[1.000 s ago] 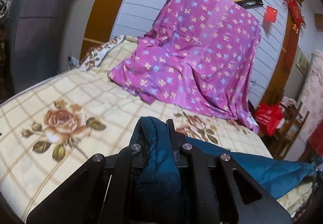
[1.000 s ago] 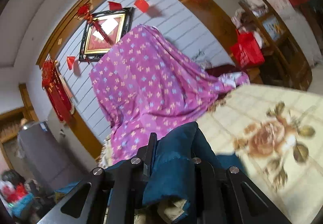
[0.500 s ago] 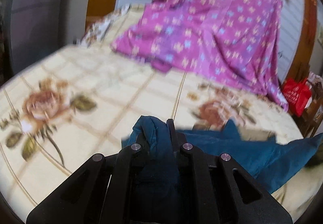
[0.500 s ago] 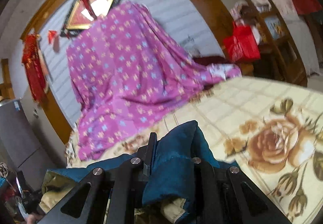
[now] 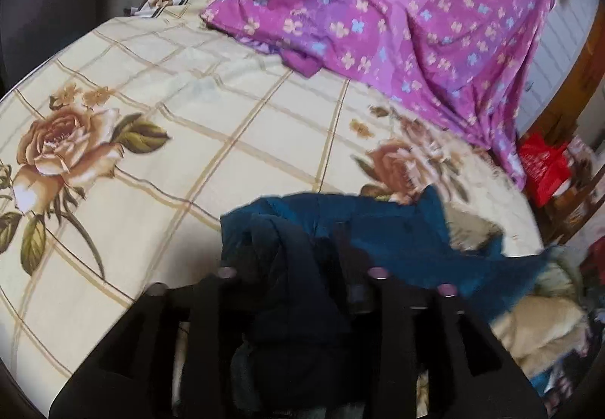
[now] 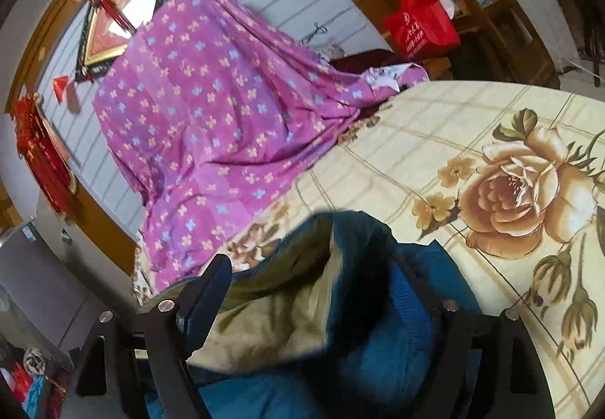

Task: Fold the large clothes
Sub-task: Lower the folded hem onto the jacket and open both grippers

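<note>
i have both tools low over the bed [image 5: 211, 124]; the left tool [image 5: 298, 252] has its jaws opening, with a bunch of the blue jacket [image 5: 397, 234] between them, dark and blurred there, so i cannot tell whether the pads press on it; the right tool [image 6: 325, 275] has its jaws opening too, spread wide, with a loose hump of the jacket [image 6: 363, 241] standing between them and its pale lining [image 6: 272, 313] turned up; the jacket lies crumpled on the rose-patterned sheet [image 6: 491, 139] at the near edge of the bed; beyond it a purple flowered cloth [image 5: 416, 3] is draped over something at the head of the bed; a red bag [image 6: 419, 22] sits off the bed by the wooden furniture
</note>
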`<state>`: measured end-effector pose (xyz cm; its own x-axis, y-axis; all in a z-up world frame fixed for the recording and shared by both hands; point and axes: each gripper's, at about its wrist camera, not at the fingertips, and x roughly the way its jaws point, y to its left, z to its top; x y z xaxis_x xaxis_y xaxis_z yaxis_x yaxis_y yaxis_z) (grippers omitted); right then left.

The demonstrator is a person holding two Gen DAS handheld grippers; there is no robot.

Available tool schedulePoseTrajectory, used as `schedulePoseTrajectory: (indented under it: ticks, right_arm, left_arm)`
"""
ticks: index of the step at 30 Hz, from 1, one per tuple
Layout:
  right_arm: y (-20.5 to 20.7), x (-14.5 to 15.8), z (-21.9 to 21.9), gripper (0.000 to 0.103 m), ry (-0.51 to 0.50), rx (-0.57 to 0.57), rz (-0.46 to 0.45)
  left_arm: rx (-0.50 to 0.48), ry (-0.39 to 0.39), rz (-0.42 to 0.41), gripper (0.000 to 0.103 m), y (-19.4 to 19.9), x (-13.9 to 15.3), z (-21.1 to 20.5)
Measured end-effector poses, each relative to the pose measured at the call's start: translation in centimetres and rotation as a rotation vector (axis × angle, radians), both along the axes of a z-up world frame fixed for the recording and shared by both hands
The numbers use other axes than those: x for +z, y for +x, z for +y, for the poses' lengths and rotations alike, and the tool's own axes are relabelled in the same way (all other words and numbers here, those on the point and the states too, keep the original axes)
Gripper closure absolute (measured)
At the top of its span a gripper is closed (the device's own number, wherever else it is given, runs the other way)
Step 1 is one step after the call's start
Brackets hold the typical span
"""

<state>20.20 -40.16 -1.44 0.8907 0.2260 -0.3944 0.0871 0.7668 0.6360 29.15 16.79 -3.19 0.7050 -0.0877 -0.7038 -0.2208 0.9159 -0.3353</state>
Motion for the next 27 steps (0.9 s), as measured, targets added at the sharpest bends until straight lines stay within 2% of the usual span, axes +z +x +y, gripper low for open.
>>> schedulePoseTrajectory:
  ticks: [1,3,6,8,13,15,18,20,21,22,23,25,27]
  right_arm:
    - [-0.4,0.4,0.1,0.022,-0.001,0.0,-0.011]
    - [-1.2,1.3,0.4,0.022,-0.023,-0.004,-0.029]
    - [-2.0,2.4,1.4,0.022,-0.088,0.017,-0.053]
    - [-2.1,3.0,2.4,0.022,-0.155,0.037,-0.054]
    - [-1.0,3.3,5.5,0.02,-0.376,0.09,0.02]
    - [0.4,2.7,6.5,0.02,-0.419,0.142,0.093]
    - [2.8,1.0,7.6,0.019,-0.441,0.23,0.225]
    - [4.1,-0.8,8.2,0.01,-0.479,0.276,0.328]
    - [4.6,-1.8,8.6,0.01,-0.515,0.296,0.37]
    - [4.9,-2.7,9.0,0.009,-0.58,0.313,0.388]
    - [4.8,-3.0,9.0,0.008,-0.605,0.312,0.377]
    - [5.0,-3.5,8.2,0.007,-0.599,0.307,0.377]
    - [5.2,-4.1,6.8,0.007,-0.566,0.292,0.374]
  left_arm:
    - [0.014,0.024,-0.022,0.037,-0.6,1.0,0.2]
    - [0.038,0.045,-0.08,0.024,-2.0,2.7,0.9]
    - [0.052,0.026,-0.134,0.024,-3.8,4.2,1.6]
    - [0.044,0.041,-0.155,0.024,-4.6,4.6,1.0]
    - [-0.083,0.094,-0.124,0.024,-3.6,3.5,-3.7]
    - [-0.115,0.134,-0.106,0.024,-2.7,2.9,-5.6]
    - [-0.143,0.187,-0.032,0.024,-0.5,1.2,-7.8]
    - [-0.137,0.261,0.032,0.024,1.2,-0.5,-8.7]
    - [-0.124,0.303,0.056,0.024,1.8,-1.4,-8.8]
    - [-0.106,0.331,0.079,0.024,2.3,-2.4,-8.6]
    - [-0.095,0.313,0.081,0.023,2.6,-3.0,-8.0]
    - [-0.074,0.285,0.063,0.023,2.5,-3.6,-7.0]
    - [-0.066,0.3,0.056,0.022,2.7,-4.0,-6.7]
